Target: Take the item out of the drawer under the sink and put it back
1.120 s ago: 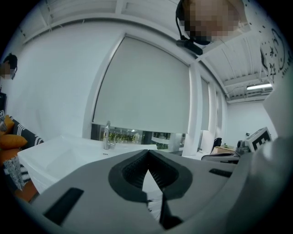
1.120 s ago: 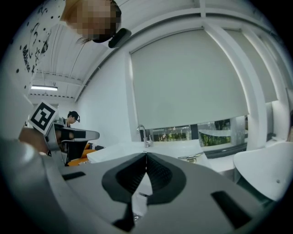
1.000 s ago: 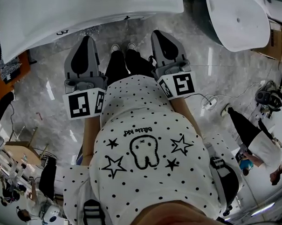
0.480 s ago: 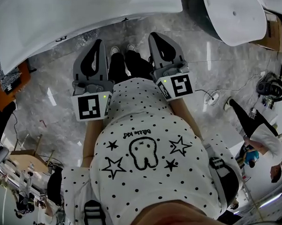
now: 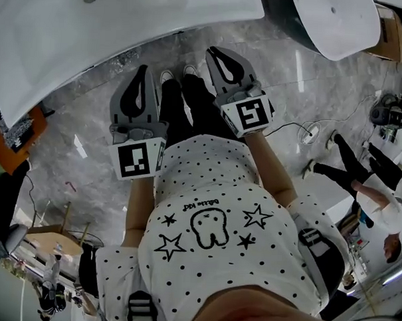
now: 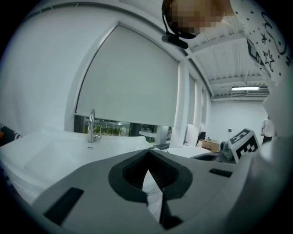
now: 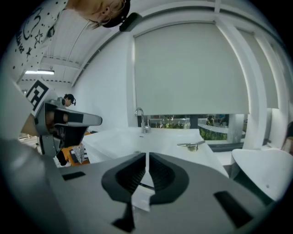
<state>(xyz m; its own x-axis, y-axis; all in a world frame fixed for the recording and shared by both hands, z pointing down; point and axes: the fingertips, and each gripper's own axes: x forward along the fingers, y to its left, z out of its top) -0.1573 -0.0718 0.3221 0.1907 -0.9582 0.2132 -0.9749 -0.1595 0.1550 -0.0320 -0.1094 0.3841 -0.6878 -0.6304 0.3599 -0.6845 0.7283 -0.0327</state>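
Where the sink (image 5: 127,27) rim ends, marble floor (image 5: 83,125) lies open

The only print that can be read stands on the person's white dotted shirt (image 5: 212,217): one short line of small black lettering (image 5: 200,204) above a cartoon tooth and between drawn stars. It lies upside down in the head view. Its last word looks like "kid" — the first word is too small to make out. The left cube (image 5: 140,159) and the right cube (image 5: 249,114) bear black-and-white square code patterns — no letters or numbers.
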